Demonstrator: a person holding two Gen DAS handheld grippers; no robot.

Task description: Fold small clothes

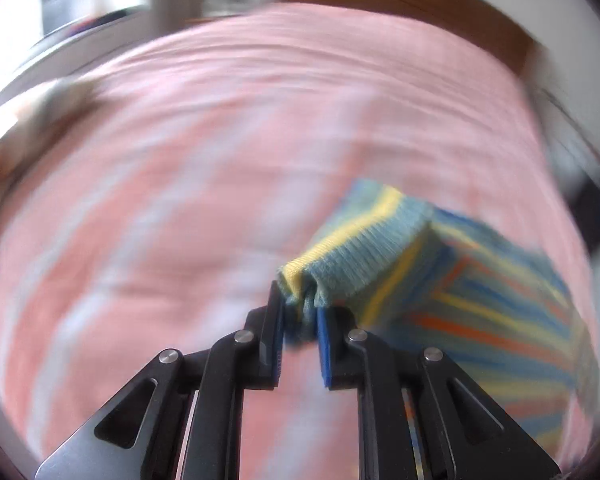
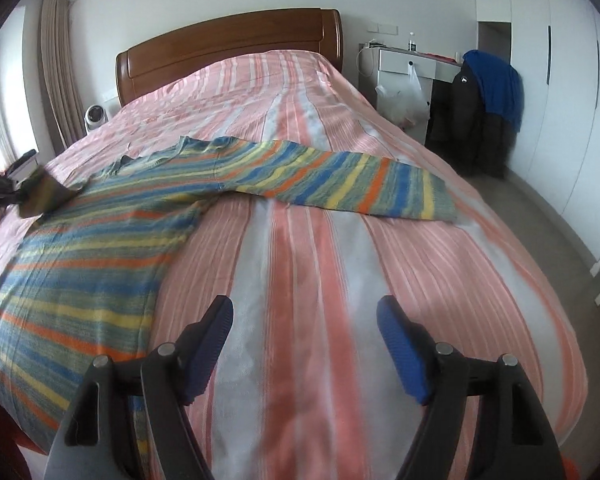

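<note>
A striped knit sweater (image 2: pixel 100 248) in blue, yellow, orange and green lies on the pink striped bed (image 2: pixel 320 280). One sleeve (image 2: pixel 340 180) stretches out to the right. My left gripper (image 1: pixel 300 312) is shut on the ribbed cuff (image 1: pixel 352 248) of the other sleeve and holds it above the bed; the view is blurred. In the right wrist view that gripper shows as a blur at the far left (image 2: pixel 40 192). My right gripper (image 2: pixel 304 320) is open and empty above the bedspread, right of the sweater's body.
A wooden headboard (image 2: pixel 228 44) stands at the far end. A white nightstand (image 2: pixel 408 64) with a plastic bag and a chair with dark and blue jackets (image 2: pixel 488 108) stand to the right. A small fan (image 2: pixel 96 114) is at the left. White wardrobes line the right wall.
</note>
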